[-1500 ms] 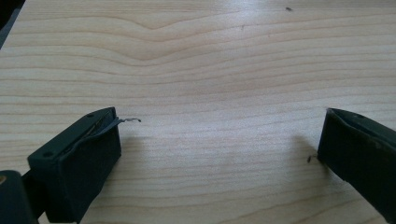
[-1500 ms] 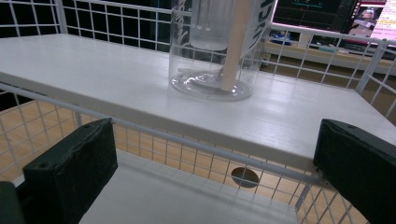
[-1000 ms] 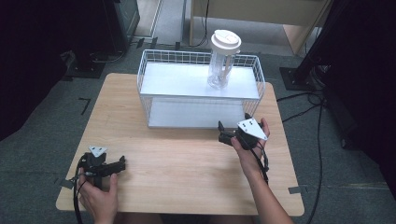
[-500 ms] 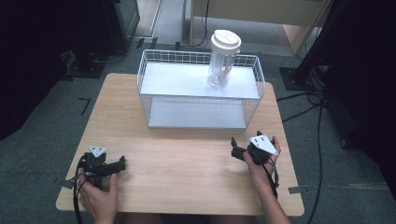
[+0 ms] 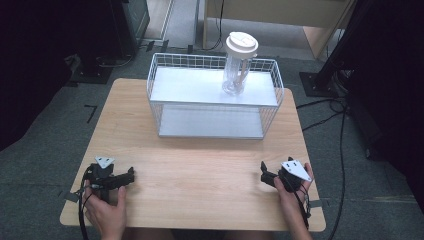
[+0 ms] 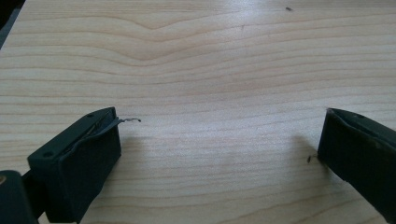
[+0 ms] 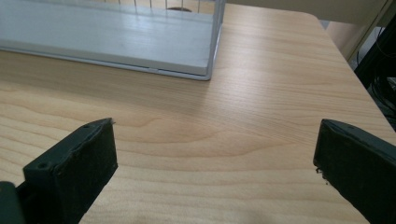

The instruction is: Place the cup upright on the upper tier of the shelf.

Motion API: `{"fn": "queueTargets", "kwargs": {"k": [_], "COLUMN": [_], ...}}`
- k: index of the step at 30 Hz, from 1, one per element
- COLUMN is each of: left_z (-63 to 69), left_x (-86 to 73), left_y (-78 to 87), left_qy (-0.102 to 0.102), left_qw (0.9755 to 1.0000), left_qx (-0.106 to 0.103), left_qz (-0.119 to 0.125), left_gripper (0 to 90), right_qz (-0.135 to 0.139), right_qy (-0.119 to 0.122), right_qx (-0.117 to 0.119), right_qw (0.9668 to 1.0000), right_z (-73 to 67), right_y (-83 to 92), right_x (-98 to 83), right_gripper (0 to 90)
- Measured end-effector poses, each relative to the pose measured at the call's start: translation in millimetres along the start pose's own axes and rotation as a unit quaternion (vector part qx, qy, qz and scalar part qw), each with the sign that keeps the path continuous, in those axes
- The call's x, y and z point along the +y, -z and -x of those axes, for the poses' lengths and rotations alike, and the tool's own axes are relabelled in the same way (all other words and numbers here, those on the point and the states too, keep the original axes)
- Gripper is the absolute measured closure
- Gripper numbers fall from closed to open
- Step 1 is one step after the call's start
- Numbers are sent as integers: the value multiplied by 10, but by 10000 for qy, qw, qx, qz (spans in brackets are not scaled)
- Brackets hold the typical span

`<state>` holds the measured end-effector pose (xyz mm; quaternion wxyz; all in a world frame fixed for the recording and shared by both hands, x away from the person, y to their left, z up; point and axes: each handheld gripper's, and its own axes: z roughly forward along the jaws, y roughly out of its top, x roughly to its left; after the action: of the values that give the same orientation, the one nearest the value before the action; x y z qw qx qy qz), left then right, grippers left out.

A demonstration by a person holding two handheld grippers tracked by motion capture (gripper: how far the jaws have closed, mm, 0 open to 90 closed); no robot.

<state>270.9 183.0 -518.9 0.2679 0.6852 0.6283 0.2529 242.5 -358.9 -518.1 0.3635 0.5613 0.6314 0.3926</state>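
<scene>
Both grippers rest low on a wooden table (image 5: 200, 165), jaws apart and empty.
A white wire rack (image 5: 215, 102) stands at the far side; a clear lidded cup (image 5: 239, 65) sits on its upper shelf. Left gripper (image 5: 131, 176) and right gripper (image 5: 263, 170) lie near the front corners.

I see a pale wood-grain table (image 5: 200, 165), a white wire-grid rack (image 5: 215, 102), and a clear cup (image 5: 236, 75) with a cream lid.

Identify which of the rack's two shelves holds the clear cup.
The upper shelf: the clear cup stands upright on its right part, while the lower shelf is bare.
</scene>
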Motion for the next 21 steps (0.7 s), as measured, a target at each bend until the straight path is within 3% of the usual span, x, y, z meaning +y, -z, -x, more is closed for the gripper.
{"fn": "queueTargets", "kwargs": {"k": [3, 8, 15, 18, 21], "left_z": [10, 10, 10, 11, 11], "left_x": [1, 1, 0, 0, 0], "left_y": [-1, -1, -1, -1, -1], "left_qy": [11, 11, 14, 18, 14], "left_qw": [10000, 10000, 10000, 10000, 10000], "left_qx": [9, 9, 9, 10, 10], "left_qz": [1, 2, 2, 4, 2], "left_gripper": [0, 0, 0, 0, 0], "right_qz": [-66, -219, -335, -520, -634], "right_qy": [-28, 195, 244, 381, 431], "right_qx": [-14, -26, 15, -161, -164], "right_qw": [10000, 9996, 9991, 9978, 9969], "right_z": [30, 41, 89, 126, 164], "right_y": [52, 151, 247, 301, 361], "right_x": [-31, -85, -137, -175, -211], "right_gripper": [0, 0, 0, 0, 0]}}
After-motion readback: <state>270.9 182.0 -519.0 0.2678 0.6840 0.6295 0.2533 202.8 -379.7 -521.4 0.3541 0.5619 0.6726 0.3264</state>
